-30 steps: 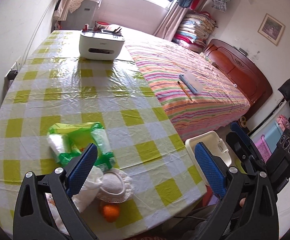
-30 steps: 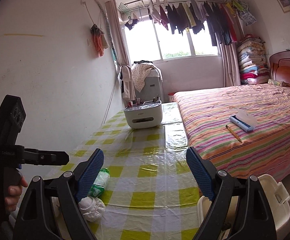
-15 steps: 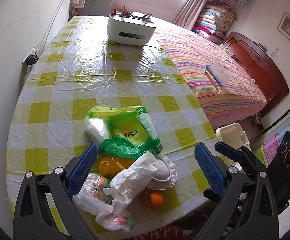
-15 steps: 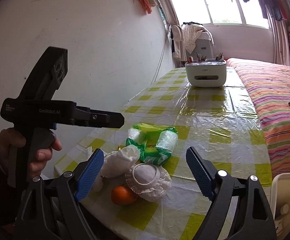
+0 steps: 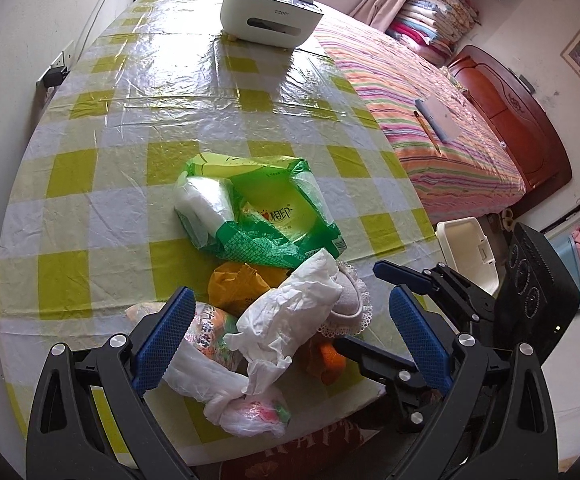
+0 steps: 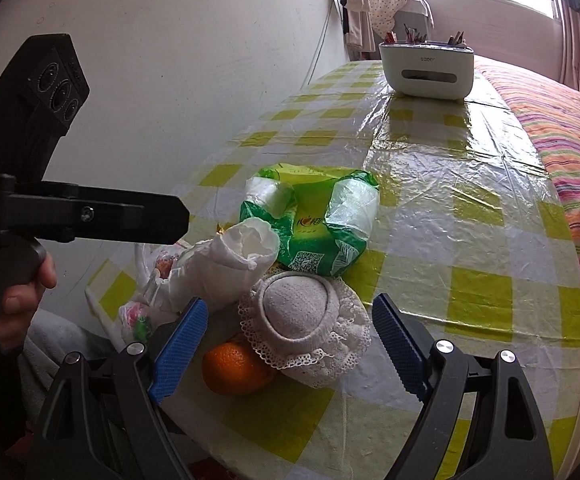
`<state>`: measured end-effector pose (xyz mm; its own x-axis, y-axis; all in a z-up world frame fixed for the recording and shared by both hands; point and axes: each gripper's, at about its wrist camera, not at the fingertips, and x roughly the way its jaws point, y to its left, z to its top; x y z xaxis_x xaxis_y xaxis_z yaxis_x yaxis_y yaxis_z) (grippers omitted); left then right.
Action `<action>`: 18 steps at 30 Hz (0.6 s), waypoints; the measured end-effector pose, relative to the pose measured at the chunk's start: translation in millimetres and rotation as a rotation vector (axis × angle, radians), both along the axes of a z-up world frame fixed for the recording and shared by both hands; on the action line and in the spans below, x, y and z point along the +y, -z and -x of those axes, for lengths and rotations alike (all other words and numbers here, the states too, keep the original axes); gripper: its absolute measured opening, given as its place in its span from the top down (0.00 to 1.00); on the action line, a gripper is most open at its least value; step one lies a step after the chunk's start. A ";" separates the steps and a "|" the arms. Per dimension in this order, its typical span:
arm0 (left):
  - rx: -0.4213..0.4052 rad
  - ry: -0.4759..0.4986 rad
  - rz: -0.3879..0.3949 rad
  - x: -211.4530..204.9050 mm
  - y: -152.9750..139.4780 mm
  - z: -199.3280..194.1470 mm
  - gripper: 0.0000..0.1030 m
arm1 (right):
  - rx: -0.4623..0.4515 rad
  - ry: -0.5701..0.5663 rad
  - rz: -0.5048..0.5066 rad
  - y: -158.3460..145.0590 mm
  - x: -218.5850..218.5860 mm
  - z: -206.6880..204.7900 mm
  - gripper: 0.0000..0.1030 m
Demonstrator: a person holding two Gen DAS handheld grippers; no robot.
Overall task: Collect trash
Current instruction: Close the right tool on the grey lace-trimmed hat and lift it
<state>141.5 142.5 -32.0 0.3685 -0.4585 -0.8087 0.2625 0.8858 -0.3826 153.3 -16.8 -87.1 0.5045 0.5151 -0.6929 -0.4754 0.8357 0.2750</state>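
Observation:
A heap of trash lies at the near edge of the checked table (image 5: 101, 200): a green plastic tissue wrapper (image 5: 257, 212) (image 6: 314, 216), a crumpled white tissue (image 5: 294, 308) (image 6: 225, 264), an orange wrapper (image 5: 233, 284), clear plastic bags (image 5: 225, 392), a grey lace-edged pad (image 6: 302, 320) and an orange (image 6: 233, 368). My left gripper (image 5: 290, 344) is open, its jaws on either side of the white tissue. My right gripper (image 6: 285, 352) is open just before the lace pad and the orange. The right gripper also shows in the left wrist view (image 5: 422, 284).
A white desk organiser (image 5: 269, 20) (image 6: 430, 68) stands at the far end of the table. A bed with a striped cover (image 5: 430, 120) runs along the right. A white bin (image 5: 470, 248) stands on the floor by the table's right corner. A wall is on the left.
Both grippers have tilted down and moved closer to the trash heap, which now fills the space between their jaws. Both stay open.

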 end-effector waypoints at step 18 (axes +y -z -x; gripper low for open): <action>0.076 0.111 -0.041 -29.7 20.1 7.4 0.07 | 0.022 0.112 0.077 13.9 -9.3 -16.4 0.53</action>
<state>134.1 112.8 -52.0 0.2547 -0.4588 -0.8513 0.3314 0.8684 -0.3689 169.7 -26.1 -101.0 0.5397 0.4018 -0.7398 -0.3728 0.9020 0.2179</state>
